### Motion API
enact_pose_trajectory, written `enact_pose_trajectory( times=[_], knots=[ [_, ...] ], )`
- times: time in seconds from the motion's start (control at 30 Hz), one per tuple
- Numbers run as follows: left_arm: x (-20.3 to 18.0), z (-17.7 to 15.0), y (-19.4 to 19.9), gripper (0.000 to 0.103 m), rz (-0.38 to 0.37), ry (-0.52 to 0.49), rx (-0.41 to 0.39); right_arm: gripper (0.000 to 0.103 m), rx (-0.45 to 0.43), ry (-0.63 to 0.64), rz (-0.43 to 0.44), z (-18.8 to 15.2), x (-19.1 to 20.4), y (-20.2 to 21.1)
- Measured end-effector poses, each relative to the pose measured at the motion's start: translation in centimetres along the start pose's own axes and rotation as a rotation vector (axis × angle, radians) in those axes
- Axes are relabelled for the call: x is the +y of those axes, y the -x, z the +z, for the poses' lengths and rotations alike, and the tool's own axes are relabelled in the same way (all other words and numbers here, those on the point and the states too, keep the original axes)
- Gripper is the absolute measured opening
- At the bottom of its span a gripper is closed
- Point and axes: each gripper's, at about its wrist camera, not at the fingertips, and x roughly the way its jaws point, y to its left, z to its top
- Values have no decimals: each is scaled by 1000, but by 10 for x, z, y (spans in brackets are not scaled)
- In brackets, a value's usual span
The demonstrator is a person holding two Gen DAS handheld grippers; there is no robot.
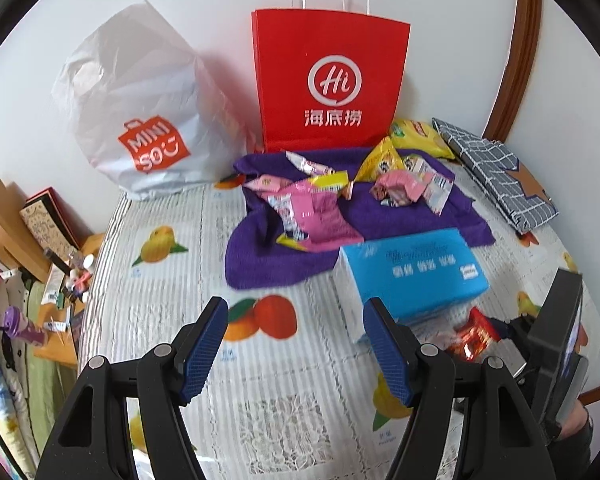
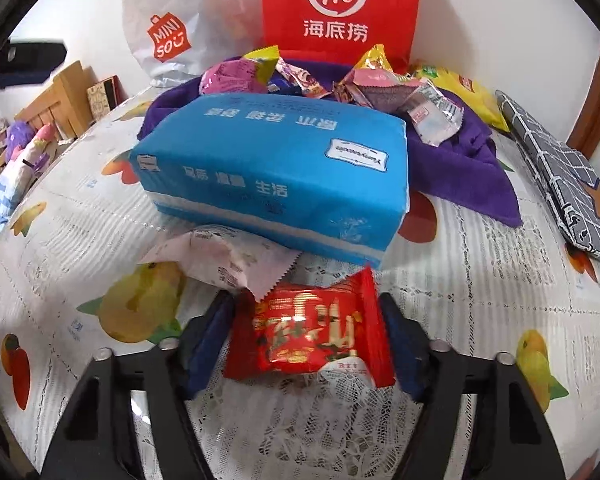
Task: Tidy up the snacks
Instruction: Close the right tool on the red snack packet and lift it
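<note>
A red snack packet (image 2: 312, 332) lies on the fruit-print tablecloth (image 2: 480, 280), just in front of a blue tissue pack (image 2: 276, 168). My right gripper (image 2: 306, 304) has a finger on each side of the packet, and both pads touch its edges. A pale pink packet (image 2: 228, 256) lies beside it, partly under the tissue pack. Behind, several pink and yellow snacks (image 1: 312, 208) are scattered on a purple towel (image 1: 268, 256). My left gripper (image 1: 296, 312) hovers open over bare tablecloth, left of the tissue pack (image 1: 416, 268), with nothing between its fingers.
A red paper bag (image 1: 328, 80) and a white Miniso bag (image 1: 140, 112) stand against the wall. A yellow chip bag (image 1: 418, 136) and a folded grey checked cloth (image 1: 500, 176) lie at the right. A cluttered shelf (image 1: 60, 280) sits beyond the table's left edge.
</note>
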Motion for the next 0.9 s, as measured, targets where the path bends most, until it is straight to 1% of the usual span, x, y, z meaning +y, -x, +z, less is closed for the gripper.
enact_pose_trajectory(
  times=[0.07,0.23,0.37,0.43,0.5,0.57,0.6,0.67,0.73,0.8,0.83,0.9],
  knots=[
    [0,-8,-5,68,3,2,8,62,-2,3,-1,0,1,0],
    [1,-29,-26,68,-10,25,63,61,-4,2,-5,0,0,0],
    [-3,-52,-43,68,-22,30,91,60,-4,6,-15,0,1,1],
    [-3,-64,-52,68,-27,48,119,59,-4,2,-11,-2,-1,2],
    [-1,-72,-57,68,-45,62,138,59,-4,3,-14,-4,-3,4],
    [0,-80,-61,68,-46,72,142,57,-8,6,-22,-7,-8,6],
    [0,-84,-63,68,-41,75,144,55,-9,2,-29,-9,-10,8],
    [-1,-92,-68,68,-41,81,150,55,-14,-1,-54,-11,-17,11],
    [-3,-96,-66,68,-25,63,114,55,-19,-10,-97,-15,-28,14],
    [-9,-99,-66,68,-2,37,102,55,-20,-29,-132,-18,-38,15],
    [-9,-99,-65,68,1,38,95,55,-18,-45,-135,-19,-44,15],
    [-11,-101,-64,72,1,44,86,55,-14,-78,-116,-21,-52,15]
  ],
)
